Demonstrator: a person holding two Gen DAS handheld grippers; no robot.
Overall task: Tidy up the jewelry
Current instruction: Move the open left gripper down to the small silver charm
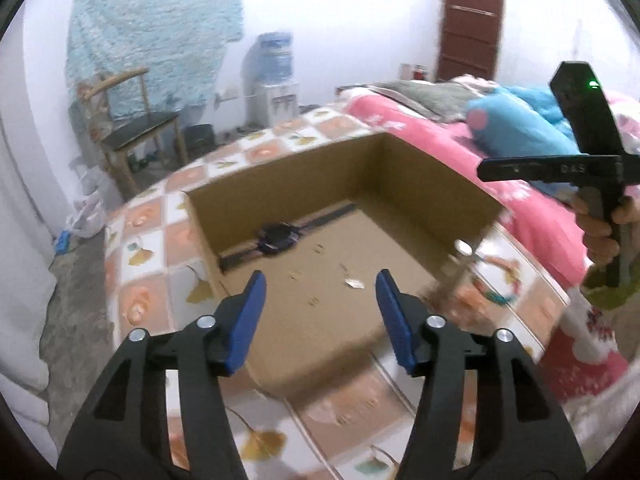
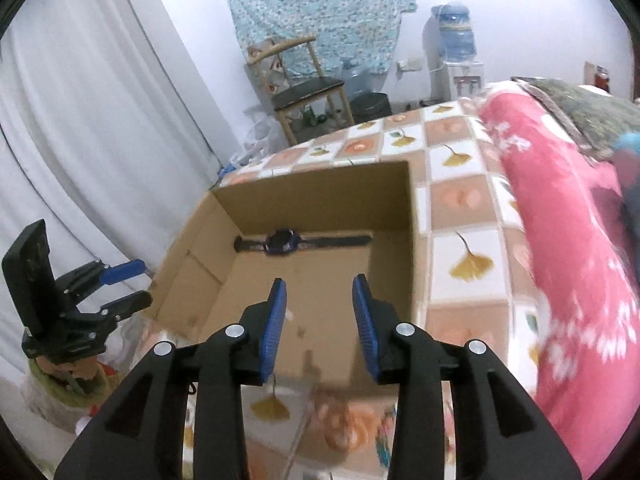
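Left wrist view: left gripper (image 1: 320,280), black with blue pads, hangs over the near edge of an open brown cardboard box (image 1: 432,176); jaws spread, nothing between them. Box sits on a table under a checked orange-and-white leaf-print cloth (image 1: 140,248). Inside, a dark wristwatch with a long black strap (image 1: 278,236) lies flat along the box's far wall, toward its left corner. Small pale bits (image 1: 354,283) scattered on the box floor, too small to identify. The right gripper's black body (image 1: 592,160) shows beyond the box's right edge, held in a hand (image 1: 600,236). Right wrist view: right gripper (image 2: 320,286) hovers above the box's near edge, jaws parted and empty. Watch lies against the far wall, strap stretched along it. Left gripper visible off the box's left edge, fingers apart.
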